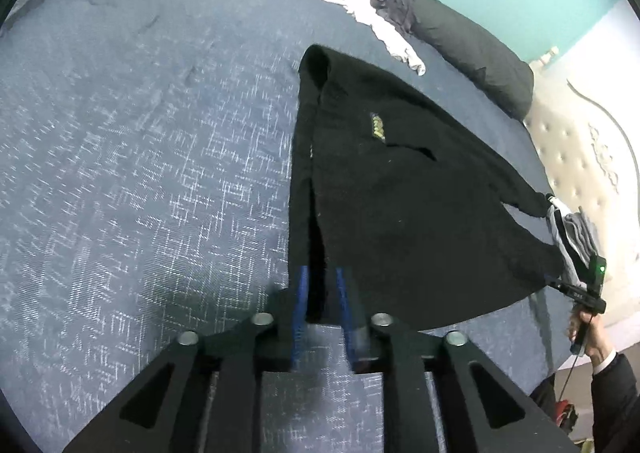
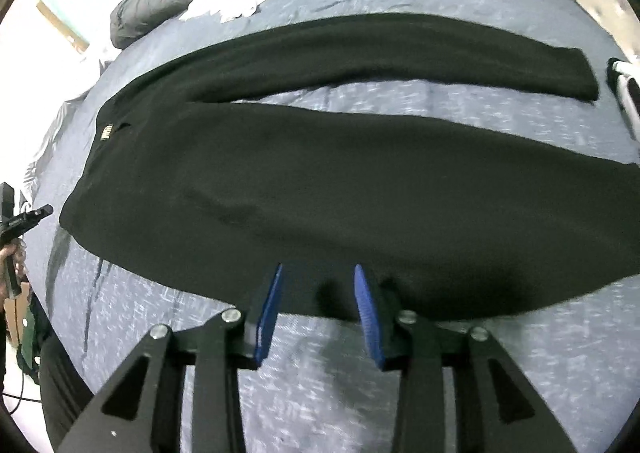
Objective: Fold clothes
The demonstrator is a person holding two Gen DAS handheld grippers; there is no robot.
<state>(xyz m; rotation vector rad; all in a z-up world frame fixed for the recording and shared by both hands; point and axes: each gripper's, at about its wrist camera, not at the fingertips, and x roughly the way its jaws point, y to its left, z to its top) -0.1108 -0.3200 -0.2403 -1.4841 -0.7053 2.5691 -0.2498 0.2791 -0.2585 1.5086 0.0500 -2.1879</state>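
One pair of black trousers [image 2: 320, 189] is spread across the blue bed [image 1: 140, 153], its two legs lying apart, with one small yellow label [image 2: 106, 131] near the waist. The left claw [image 1: 322, 293] is clamped on the garment's edge. The right claw [image 2: 318, 293] is held low at the near hem, its two blue pads [image 2: 268, 313] parted, gripping nothing.
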